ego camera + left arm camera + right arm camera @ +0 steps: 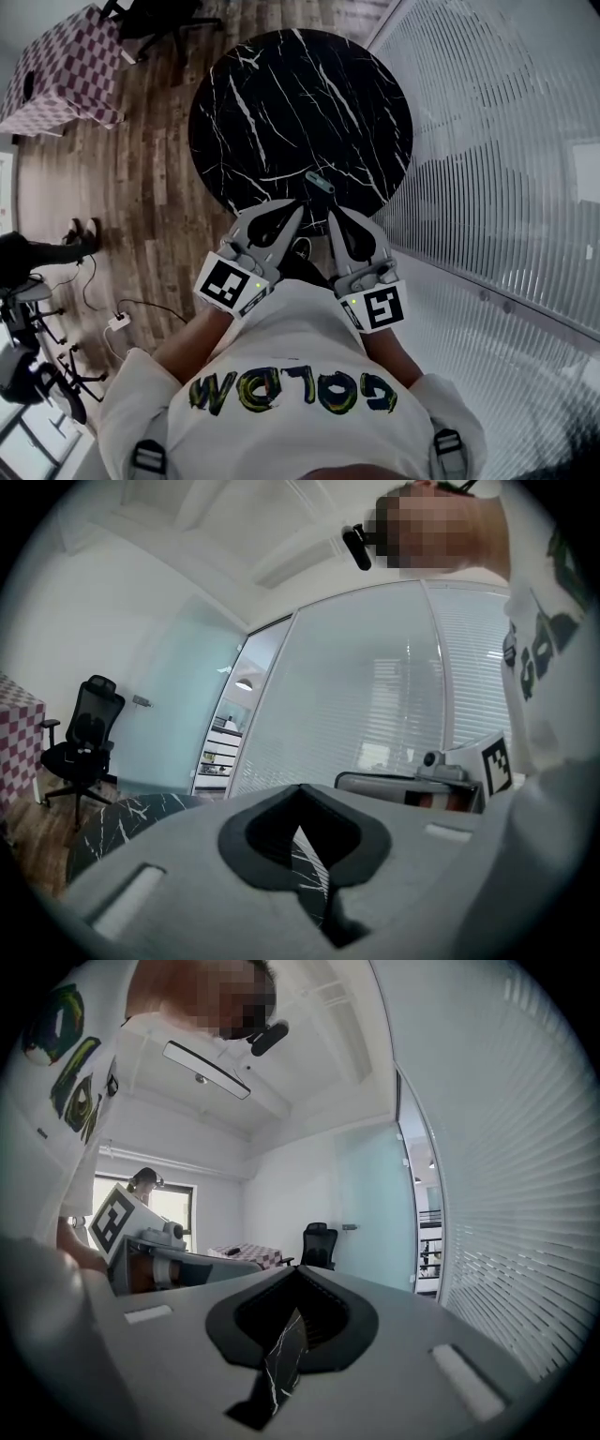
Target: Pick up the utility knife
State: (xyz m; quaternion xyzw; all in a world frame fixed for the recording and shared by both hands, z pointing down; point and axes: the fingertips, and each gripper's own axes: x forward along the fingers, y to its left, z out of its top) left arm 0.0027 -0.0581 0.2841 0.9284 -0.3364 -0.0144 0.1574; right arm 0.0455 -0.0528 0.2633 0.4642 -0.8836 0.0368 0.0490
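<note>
A small grey-green utility knife (320, 182) lies near the front edge of the round black marble table (281, 94) in the head view. My left gripper (296, 207) hangs just short of the table's front edge, to the left of the knife and closer to me, its jaws shut with nothing in them. To its right my right gripper (332, 216) is shut and empty too, its tip a little nearer to me than the knife. In the left gripper view (300, 789) and the right gripper view (295, 1271) the jaws meet at the tips. Only slivers of marble show through, and the knife is hidden.
A glass wall with white blinds (506, 141) runs along the right. A table with a checkered cloth (61, 70) and a black office chair (159, 23) stand beyond the marble table. A power strip with cables (117, 322) lies on the wood floor at left.
</note>
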